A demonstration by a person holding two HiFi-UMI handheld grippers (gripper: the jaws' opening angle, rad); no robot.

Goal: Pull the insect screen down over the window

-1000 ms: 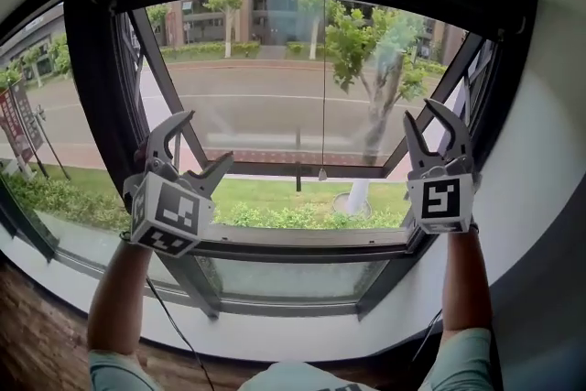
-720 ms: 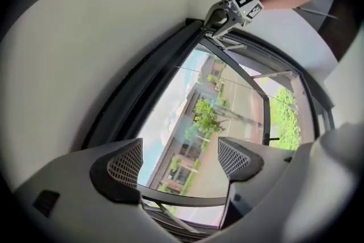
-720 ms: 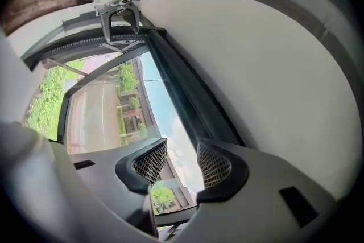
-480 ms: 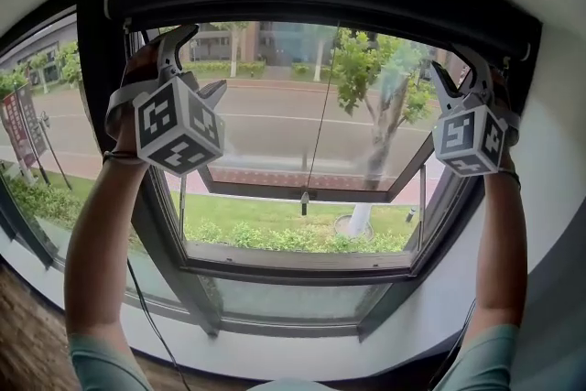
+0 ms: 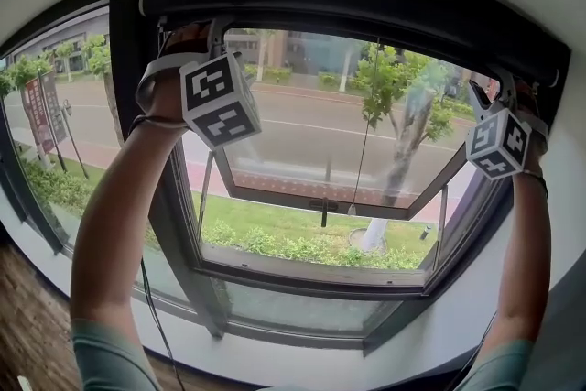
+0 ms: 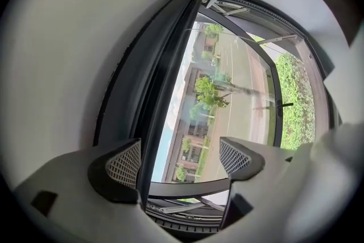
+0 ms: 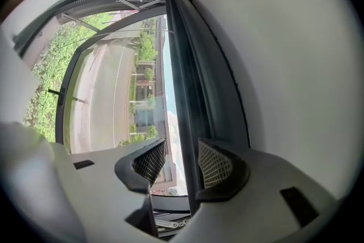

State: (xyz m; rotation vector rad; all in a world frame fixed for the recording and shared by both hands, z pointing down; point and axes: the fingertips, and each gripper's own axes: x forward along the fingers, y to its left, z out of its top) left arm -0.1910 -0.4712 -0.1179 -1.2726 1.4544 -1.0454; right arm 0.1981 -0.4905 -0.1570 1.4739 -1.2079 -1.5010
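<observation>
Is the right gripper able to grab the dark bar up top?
Probably yes: the right gripper is up there, its jaws have just been opening, the dark bar runs between them, and nothing blocks it.

Outside, a road (image 5: pixel 293 142) runs across; tree (image 5: pixel 407 101) at right, lawn (image 5: pixel 275 232) below, red sign (image 5: pixel 37 103) far left. Wooden floor (image 5: pixel 27 334) indoors.

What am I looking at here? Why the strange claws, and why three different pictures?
No robot: a person holds a two-jaw claw in each hand. The head view comes from a camera on their head. The other two cameras ride on the left gripper and right gripper, looking along the jaws. Both reach up to the dark bar atop the window. Both pairs of jaws have just been opening; the bar runs between each pair, but nothing is clamped.
</observation>
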